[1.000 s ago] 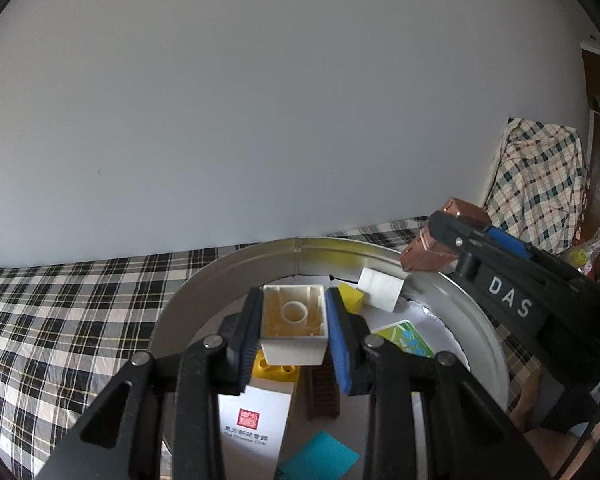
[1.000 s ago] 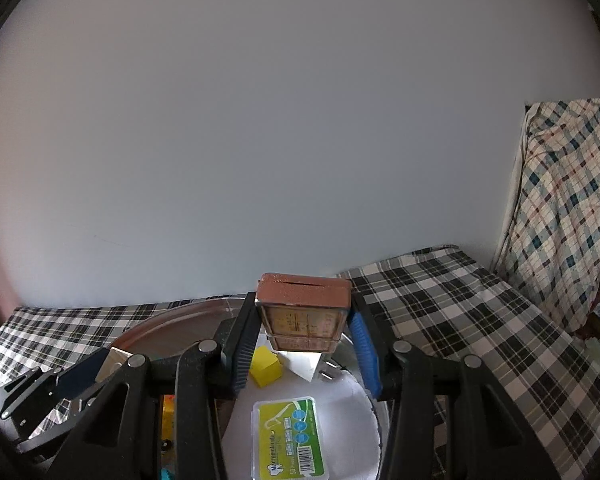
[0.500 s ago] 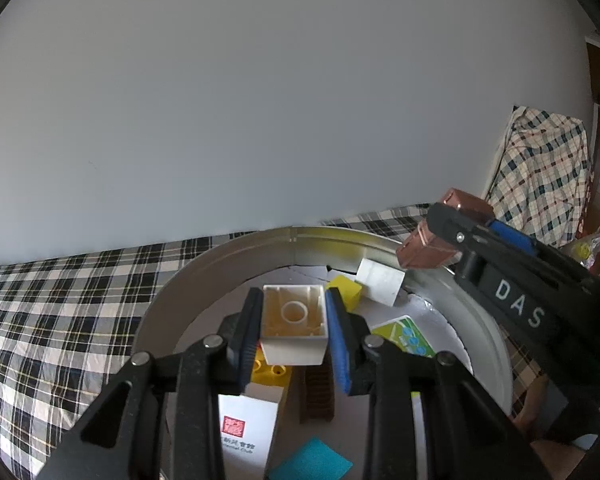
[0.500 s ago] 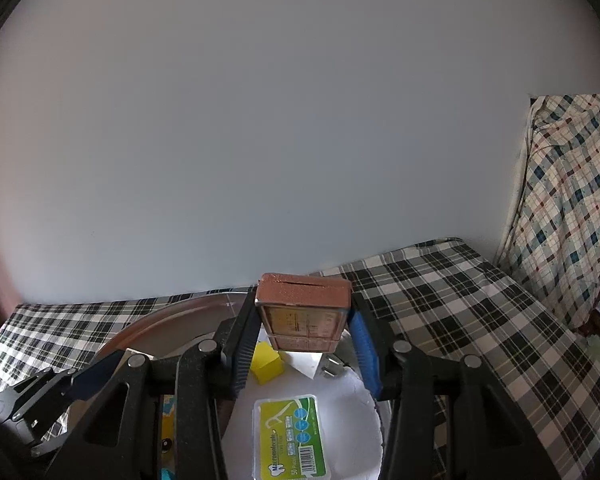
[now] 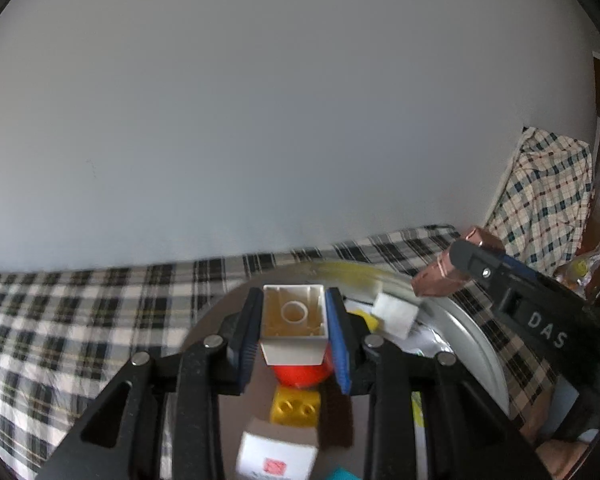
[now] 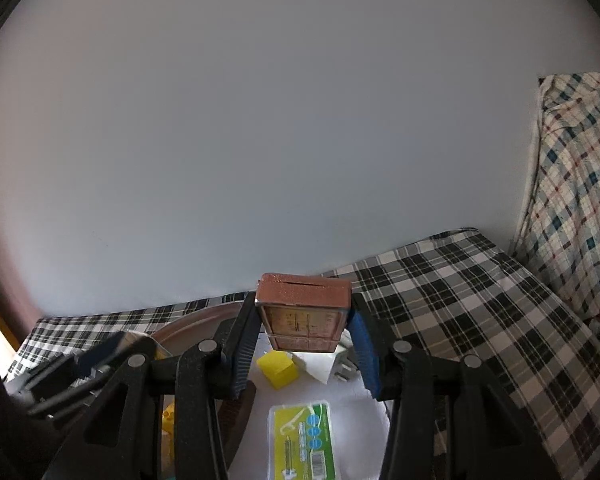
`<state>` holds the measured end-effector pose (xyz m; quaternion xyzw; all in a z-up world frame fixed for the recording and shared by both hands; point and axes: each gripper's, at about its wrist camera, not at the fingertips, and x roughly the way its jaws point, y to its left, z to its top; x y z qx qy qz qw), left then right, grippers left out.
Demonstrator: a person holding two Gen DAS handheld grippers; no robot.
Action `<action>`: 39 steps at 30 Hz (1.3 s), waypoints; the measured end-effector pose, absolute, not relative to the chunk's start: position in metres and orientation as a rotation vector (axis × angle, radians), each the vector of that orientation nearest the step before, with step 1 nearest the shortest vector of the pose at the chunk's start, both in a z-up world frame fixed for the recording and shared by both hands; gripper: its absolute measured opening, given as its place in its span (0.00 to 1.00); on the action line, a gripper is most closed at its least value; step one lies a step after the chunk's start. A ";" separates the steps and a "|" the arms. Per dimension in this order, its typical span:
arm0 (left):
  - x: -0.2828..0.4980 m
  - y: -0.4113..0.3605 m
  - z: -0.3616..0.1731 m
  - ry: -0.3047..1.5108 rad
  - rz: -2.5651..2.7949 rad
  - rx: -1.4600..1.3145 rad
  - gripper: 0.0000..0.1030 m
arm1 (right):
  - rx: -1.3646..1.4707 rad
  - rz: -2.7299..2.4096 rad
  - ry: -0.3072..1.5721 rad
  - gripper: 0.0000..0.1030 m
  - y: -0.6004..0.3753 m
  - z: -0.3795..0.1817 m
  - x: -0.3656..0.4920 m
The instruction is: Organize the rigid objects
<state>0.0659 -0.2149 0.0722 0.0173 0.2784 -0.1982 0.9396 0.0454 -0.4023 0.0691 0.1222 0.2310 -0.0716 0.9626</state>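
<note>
Two hand-held grippers hang over a round metal tray (image 5: 478, 356) on a checked cloth (image 5: 60, 320), each with a small piece clamped between its pads. The left gripper (image 5: 294, 330), at lower centre of its own view, is closed on a white toy brick (image 5: 293, 326) whose hollow underside faces the camera. The right gripper (image 6: 304, 336) is closed on a small brown box (image 6: 304, 320), held by its two narrow sides at lower centre of the right view; it also shows at the right edge of the left view.

Both pieces look light, stiff and smooth (the brick likely hard plastic), so flat opposite faces are probably the sound place to grip, and a corner hold could let either one twist.

In the tray below lie a red piece (image 5: 300, 374), a yellow studded brick (image 5: 296, 408), a dark brown strip (image 5: 336, 416), a white carton with a red mark (image 5: 276, 456), a white cube (image 5: 394, 314) and, in the right view, a yellow cube (image 6: 278, 368), a plug adapter (image 6: 342, 364) and a green-labelled case (image 6: 302, 440). The pile leaves little bare floor, and the two grippers work close together, so a bump looks possible. Part of the left view is blurred.
</note>
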 end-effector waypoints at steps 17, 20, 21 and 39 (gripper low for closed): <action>0.127 -0.233 0.027 0.922 -0.344 0.094 0.76 | 0.481 0.043 0.870 0.57 -0.403 0.025 0.156; 0.122 -0.227 0.030 0.912 -0.330 0.036 0.89 | 0.543 0.063 0.898 0.74 -0.409 0.018 0.159; 0.118 -0.225 0.033 0.898 -0.327 0.024 0.92 | 0.565 0.067 0.888 0.75 -0.411 0.019 0.158; 0.020 -0.196 0.048 0.520 -0.240 0.058 1.00 | 0.360 -0.128 0.478 0.75 -0.401 0.059 0.017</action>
